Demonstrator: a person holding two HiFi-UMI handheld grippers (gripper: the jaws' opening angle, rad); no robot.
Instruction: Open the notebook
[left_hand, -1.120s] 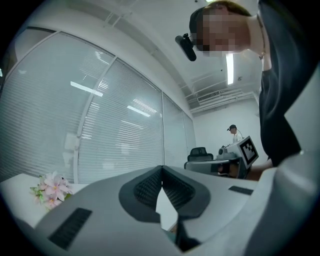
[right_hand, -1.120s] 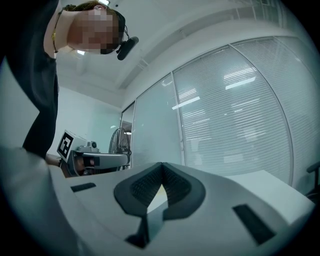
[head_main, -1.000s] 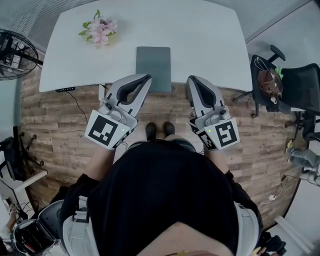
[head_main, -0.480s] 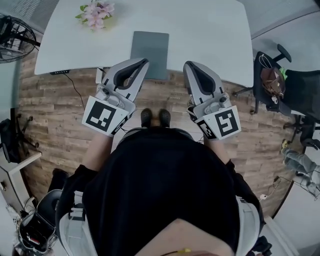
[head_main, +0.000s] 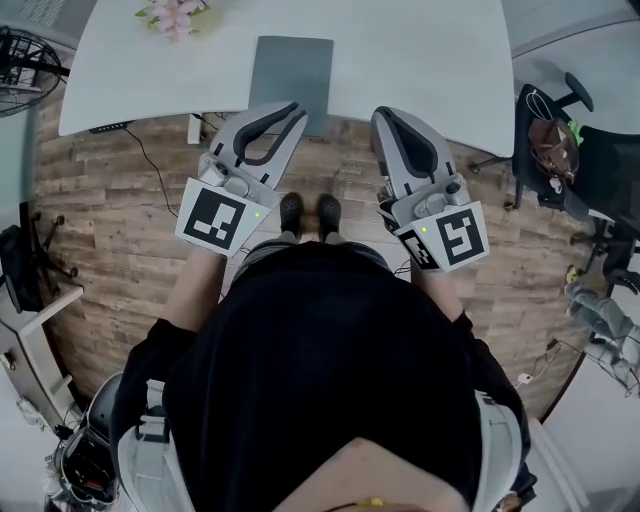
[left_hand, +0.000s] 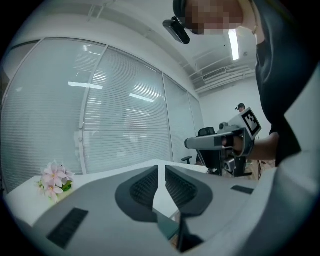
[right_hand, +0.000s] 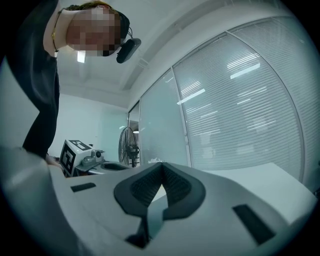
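Task barely begun: the single grey notebook lies closed and flat at the near edge of the white table, its cover not yet touched. The left gripper hovers just short of the notebook's near edge, its jaws opening to a narrow gap with nothing between them. The right gripper, off the table's near edge to the right, has its jaws together and empty. Reaching and lifting the cover is all left to do. Counted: one notebook, two grippers, one bunch of pink flowers toward the table's far left.
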